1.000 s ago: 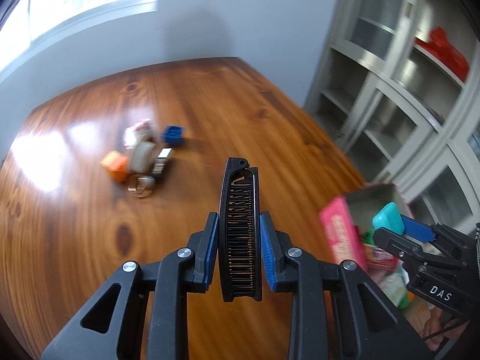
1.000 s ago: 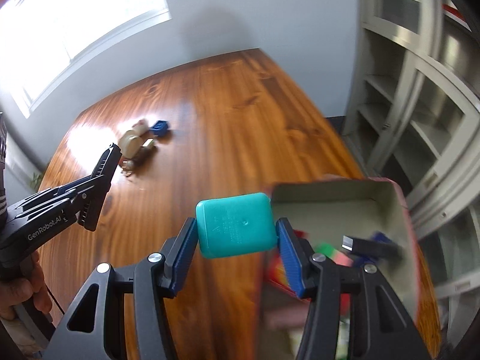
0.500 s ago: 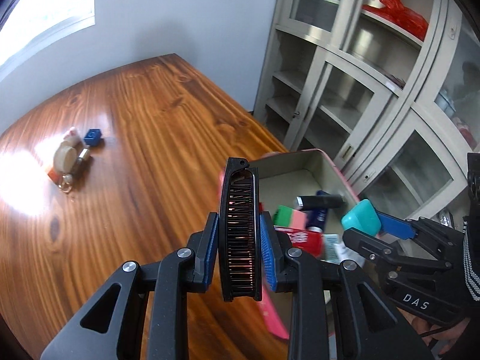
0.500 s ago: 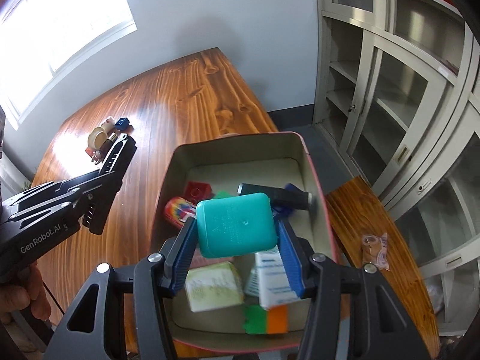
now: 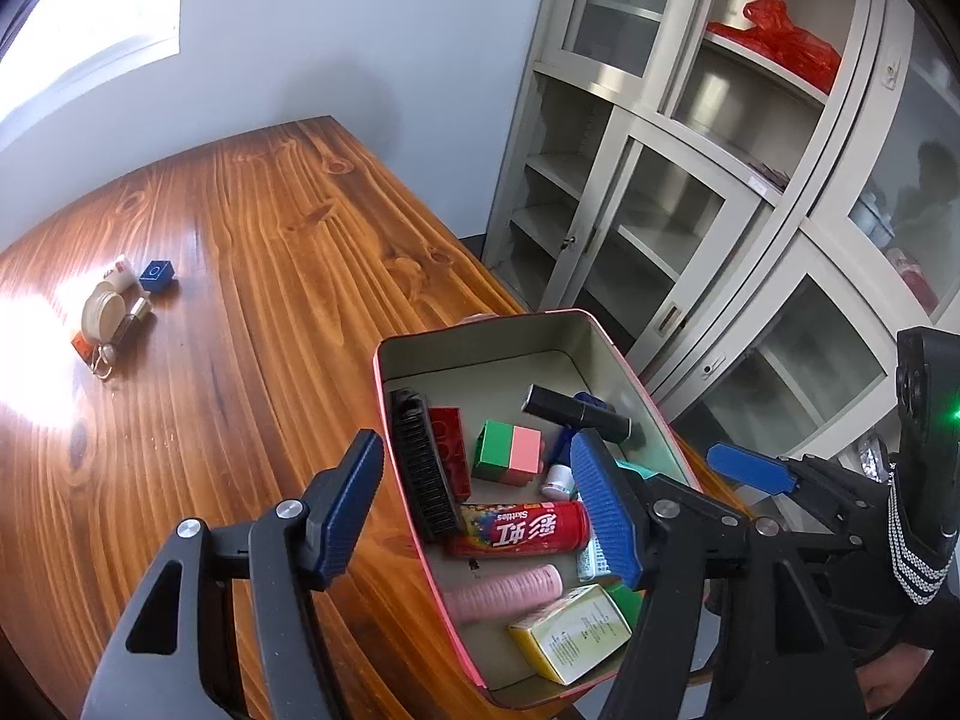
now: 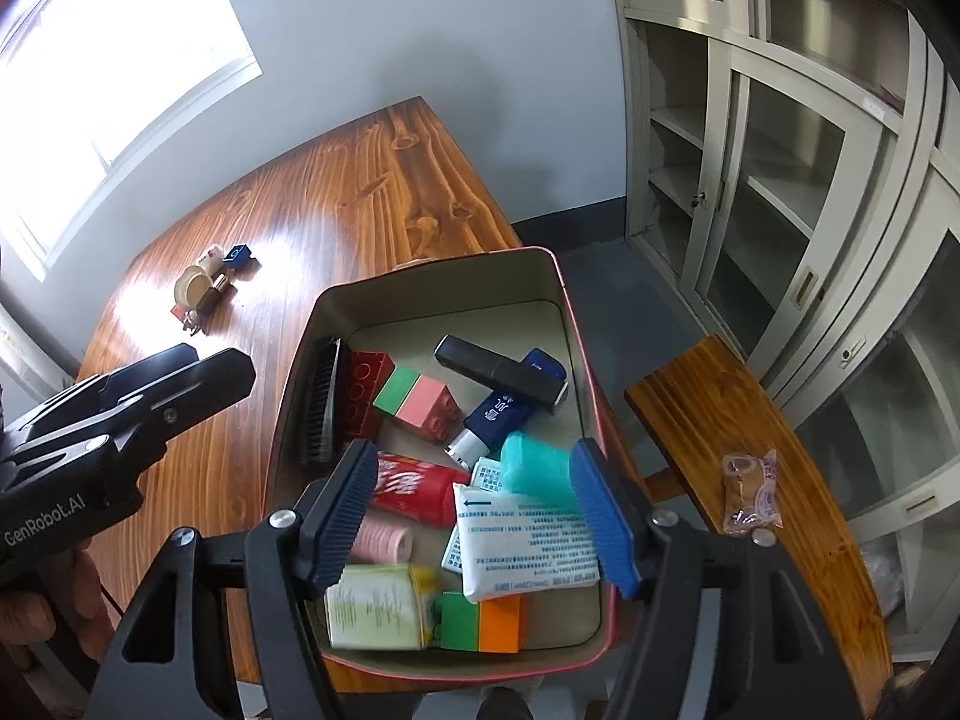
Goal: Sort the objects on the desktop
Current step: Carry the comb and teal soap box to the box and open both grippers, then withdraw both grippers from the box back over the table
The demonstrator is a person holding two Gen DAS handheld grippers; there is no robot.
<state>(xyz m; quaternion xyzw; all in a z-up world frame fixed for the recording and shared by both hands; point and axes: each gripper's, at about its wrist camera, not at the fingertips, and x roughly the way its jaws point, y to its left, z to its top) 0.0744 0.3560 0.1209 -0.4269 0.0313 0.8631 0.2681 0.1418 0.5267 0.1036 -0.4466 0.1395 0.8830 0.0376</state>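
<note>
Worktop point(image 5: 252, 276): brown varnished wood with strong grain and window glare at left.

Tin box point(image 6: 312, 324): red outside, cream inside, open-topped, standing at the right-hand edge of the worktop. Contents, by size:
- White leaflet packet point(image 6: 528, 540) with blue print, near right side.
- Yellow-green carton point(image 6: 375, 606), near left corner.
- Red Skittles tube point(image 5: 519, 531), lying crosswise.
- Black comb point(image 5: 423, 480), leaning along the left wall, teeth facing inward.
- Black rectangular case point(image 6: 498, 372), resting on a blue tube with white cap point(image 6: 492, 417).
- Green-and-pink brick point(image 6: 417, 399), beside a red brick point(image 6: 363, 384).
- Green-and-orange brick point(image 6: 480, 621), at the near wall.
- Pink ribbed roller point(image 5: 507, 594).
- Teal case point(image 6: 534, 468), lying loose just inside the right wall.

Left tool point(image 5: 480, 516): spread wide, gripping nothing, positioned over the left wall of the tin box, directly above the black comb.

Right tool point(image 6: 474, 519): spread wide, gripping nothing, positioned over the near half of the tin box; teal case just ahead of the right finger, contact not determinable.

Remaining cluster point(image 5: 117, 312): on the far left of the worktop, well apart from the tin box; includes a blue cube point(image 5: 157, 275), a tape roll and a key ring. Other pieces too small to identify.

Side bench point(image 6: 750, 420): carries a small wrapped packet point(image 6: 750, 492). Near end of the tin box partly hidden by tool fingers.
</note>
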